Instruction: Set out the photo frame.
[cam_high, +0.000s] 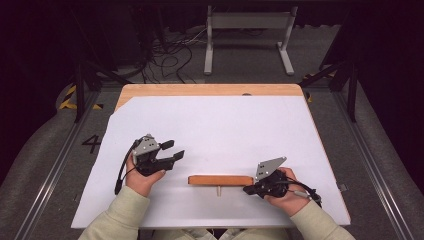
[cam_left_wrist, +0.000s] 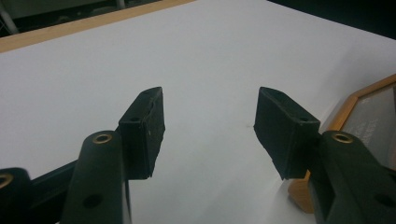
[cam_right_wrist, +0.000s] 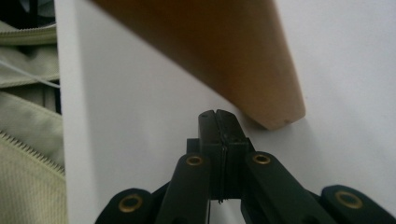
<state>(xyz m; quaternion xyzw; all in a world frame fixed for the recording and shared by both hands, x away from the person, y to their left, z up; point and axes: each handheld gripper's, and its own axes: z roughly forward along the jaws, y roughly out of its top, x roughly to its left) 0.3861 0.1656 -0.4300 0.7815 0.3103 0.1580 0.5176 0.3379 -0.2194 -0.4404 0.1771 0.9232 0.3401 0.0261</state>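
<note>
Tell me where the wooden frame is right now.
In the high view the wooden frame stands on the white table sheet near its front edge, between the grippers: the right gripper at its right end, the left gripper apart, up-left.

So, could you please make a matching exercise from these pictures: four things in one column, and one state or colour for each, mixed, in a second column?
Things:
1. left gripper
2. right gripper
3. wooden frame
4. table cover

States or colours:
a. white
b. jaws closed together, tips beside the frame's right end
c. jaws wide apart with nothing between them
d. light brown, standing on its edge between the two hands

Right pairs: 1-c, 2-b, 3-d, 4-a
</note>
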